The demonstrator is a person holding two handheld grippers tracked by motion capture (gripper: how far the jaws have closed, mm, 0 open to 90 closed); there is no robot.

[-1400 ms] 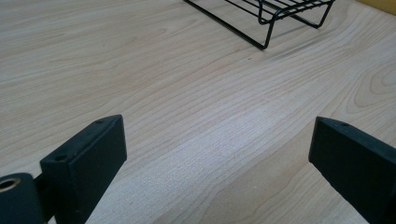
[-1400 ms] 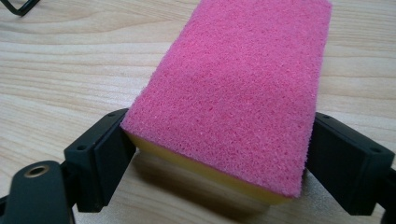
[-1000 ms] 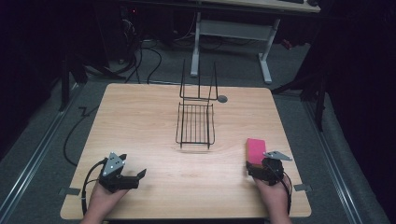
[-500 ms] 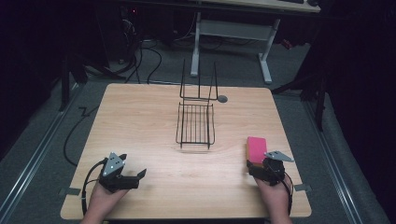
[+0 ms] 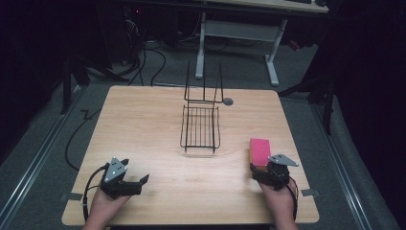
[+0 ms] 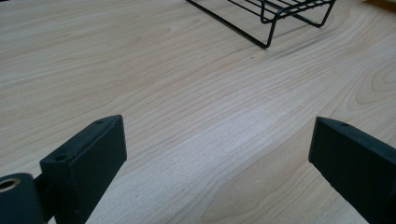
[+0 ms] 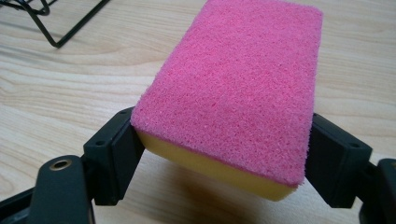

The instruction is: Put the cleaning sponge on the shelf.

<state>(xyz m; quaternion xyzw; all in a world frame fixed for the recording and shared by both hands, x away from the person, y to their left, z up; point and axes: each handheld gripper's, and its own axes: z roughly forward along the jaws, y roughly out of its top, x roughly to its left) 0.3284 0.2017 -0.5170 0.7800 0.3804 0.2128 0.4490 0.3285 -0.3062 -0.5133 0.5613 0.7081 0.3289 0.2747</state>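
1. Pink-topped sponge (image 7: 233,88), yellow underneath, sits at the right near part of the table (image 5: 143,124), its near end between the jaws of the right gripper (image 5: 268,171).
2. Right gripper view: the two black pads press the sponge's long sides; the jaws have just been closing on it. The near end looks raised off the wood, with shadow beneath; the far end I cannot judge.
3. Right hand (image 5: 280,201) comes in from the near edge, forearm roughly straight, gripper pointing away across the table with its grey plate on top and its cable trailing back past the wrist.
4. Rack (image 5: 200,125), black wire, stands mid-table, left of and beyond the sponge and apart from it; its tall back wires rise at the far end. Bare wood lies between sponge and rack.
5. Sponge is near the table's right edge, with a strip of wood left on that side.
6. Left gripper (image 5: 131,184) rests at the near left, well apart from the sponge, angled toward the right; jaws spread wide with only bare wood between them.
7. Left hand (image 5: 103,206) lies at the near edge, cable looping to its left. Open tabletop runs from it to the rack.
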